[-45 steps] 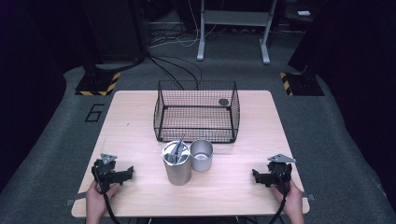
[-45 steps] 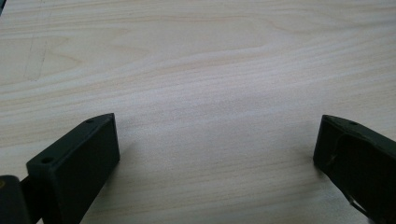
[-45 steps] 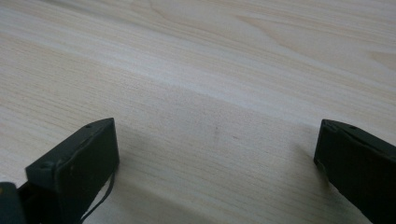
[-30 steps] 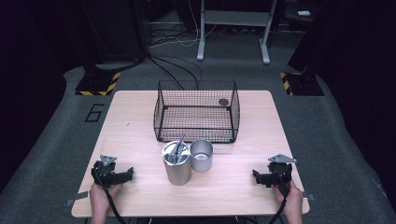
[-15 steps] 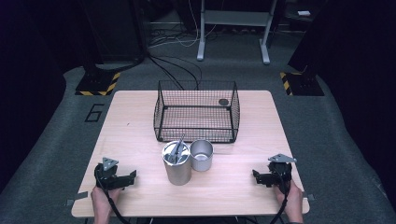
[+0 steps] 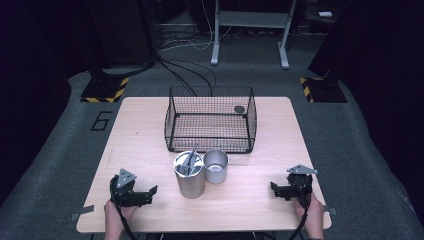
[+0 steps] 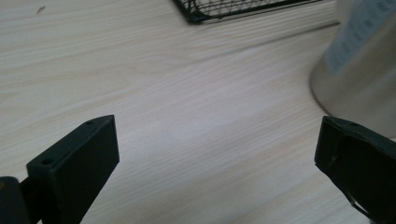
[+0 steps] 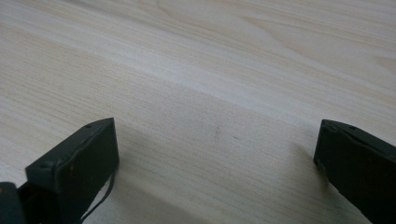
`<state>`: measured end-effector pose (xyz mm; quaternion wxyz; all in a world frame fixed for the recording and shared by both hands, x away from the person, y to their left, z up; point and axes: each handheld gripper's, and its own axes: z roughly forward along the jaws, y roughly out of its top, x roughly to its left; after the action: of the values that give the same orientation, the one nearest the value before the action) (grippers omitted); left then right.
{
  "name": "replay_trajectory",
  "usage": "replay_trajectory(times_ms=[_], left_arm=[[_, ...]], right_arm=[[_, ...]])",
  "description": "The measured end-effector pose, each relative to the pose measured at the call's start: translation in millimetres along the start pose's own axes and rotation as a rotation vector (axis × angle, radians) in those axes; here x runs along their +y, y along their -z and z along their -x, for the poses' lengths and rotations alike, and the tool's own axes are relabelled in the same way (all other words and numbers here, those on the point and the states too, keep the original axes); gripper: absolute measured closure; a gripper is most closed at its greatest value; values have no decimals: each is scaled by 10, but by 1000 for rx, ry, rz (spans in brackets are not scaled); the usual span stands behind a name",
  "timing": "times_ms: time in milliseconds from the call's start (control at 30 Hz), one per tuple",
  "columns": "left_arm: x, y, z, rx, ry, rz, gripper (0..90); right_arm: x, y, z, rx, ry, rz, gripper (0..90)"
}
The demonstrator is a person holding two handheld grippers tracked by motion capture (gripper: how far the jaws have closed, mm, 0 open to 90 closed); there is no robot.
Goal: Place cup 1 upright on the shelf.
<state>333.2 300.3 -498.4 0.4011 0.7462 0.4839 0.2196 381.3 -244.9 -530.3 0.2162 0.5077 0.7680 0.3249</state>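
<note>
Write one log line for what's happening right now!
left tool: open, empty, near tall can | right tool: open, empty, over table | small cup: beside can | basket: behind both

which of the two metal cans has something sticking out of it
The taller can, nearer the table's front edge; a metal utensil leans out of it. The shorter can touching its right side looks empty.

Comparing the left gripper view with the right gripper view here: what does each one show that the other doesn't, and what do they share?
Left gripper view alone: a corner of the black wire basket at the top and the lower side of a metal canister at the right edge. Right gripper view alone: a long shadow band across the boards. Shared: the light wooden table and, in each, that gripper's two black jaws wide apart with nothing between them, left gripper, right gripper.
</note>
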Motion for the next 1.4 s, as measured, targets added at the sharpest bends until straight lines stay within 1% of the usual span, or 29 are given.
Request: replay_trajectory(times_ms=[33, 67, 100, 133, 167, 267, 300, 333, 367, 433, 467, 500, 533, 567, 600, 633, 700, 733, 767, 800, 833, 867, 900, 967, 1000, 1067, 1100, 1133, 1400], left_arm=[[20, 21, 30, -30, 6, 16, 0], [40, 38, 55, -50, 5, 25, 0], [55, 48, 75, -59, 1, 32, 0], [55, 48, 75, -59, 1, 32, 0], [107, 84, 134, -81, -14, 44, 0], [168, 121, 201, -109, -26, 66, 0], [195, 134, 232, -126, -32, 75, 0], [195, 134, 232, -126, -32, 75, 0], [238, 151, 283, -148, -50, 79, 0], [257, 156, 310, -157, -57, 83, 0], [294, 160, 353, -163, -70, 93, 0], [314, 166, 369, -173, -75, 94, 0], [314, 166, 369, -173, -75, 94, 0], [330, 164, 390, -180, -75, 107, 0], [366, 176, 418, -199, -86, 107, 0], [366, 176, 418, -199, -86, 107, 0], [431, 172, 481, -216, -113, 118, 0], [431, 172, 481, -216, -113, 118, 0], [467, 166, 516, -230, -120, 121, 0], [467, 166, 516, -230, -120, 121, 0], [482, 166, 537, -240, -119, 122, 0], [501, 166, 549, -243, -132, 126, 0], [535, 163, 583, -258, -143, 128, 0], [547, 157, 607, -260, -139, 135, 0], [582, 149, 629, -268, -157, 136, 0], [594, 143, 651, -273, -153, 137, 0], [619, 129, 679, -275, -164, 144, 0], [637, 122, 699, -284, -166, 143, 0], [719, 65, 755, -298, -178, 139, 0]], right_arm=[[0, 0, 0, 0, 0, 0, 0], [0, 0, 0, 0, 0, 0, 0], [0, 1, 1, 0, 2, 0, 0], [0, 1, 1, 0, 2, 0, 0], [-1, 1, 0, 0, 4, 0, 0], [-1, 1, 0, 1, 5, 0, 0], [-1, 1, 0, 0, 4, 0, 0], [-1, 1, 0, 0, 4, 0, 0], [-1, 1, 0, 0, 4, 0, 0], [-1, 1, 0, 1, 4, 0, 0], [-1, 1, 0, 0, 5, 0, 0], [-1, 1, 0, 0, 4, 0, 0], [-1, 1, 0, 0, 4, 0, 0], [-1, 1, 0, 1, 5, 0, 0], [-1, 1, 0, 0, 5, 0, 0], [-1, 1, 0, 0, 5, 0, 0], [-1, 1, 0, 0, 5, 0, 0], [-1, 1, 0, 0, 5, 0, 0], [-1, 2, 0, 0, 5, 0, 0], [-1, 2, 0, 0, 5, 0, 0], [-1, 2, 0, 0, 5, 0, 0], [-1, 2, 0, 0, 5, 0, 0], [-1, 2, 0, 0, 6, 0, 0], [-1, 2, 0, 0, 6, -1, 0], [-1, 2, 0, 0, 5, 0, 0], [-1, 2, 0, 0, 5, -1, 0], [-1, 1, 0, 0, 5, 0, 0], [-1, 2, 0, 0, 6, -1, 0], [-2, 3, -4, 1, 2, -1, 0]])
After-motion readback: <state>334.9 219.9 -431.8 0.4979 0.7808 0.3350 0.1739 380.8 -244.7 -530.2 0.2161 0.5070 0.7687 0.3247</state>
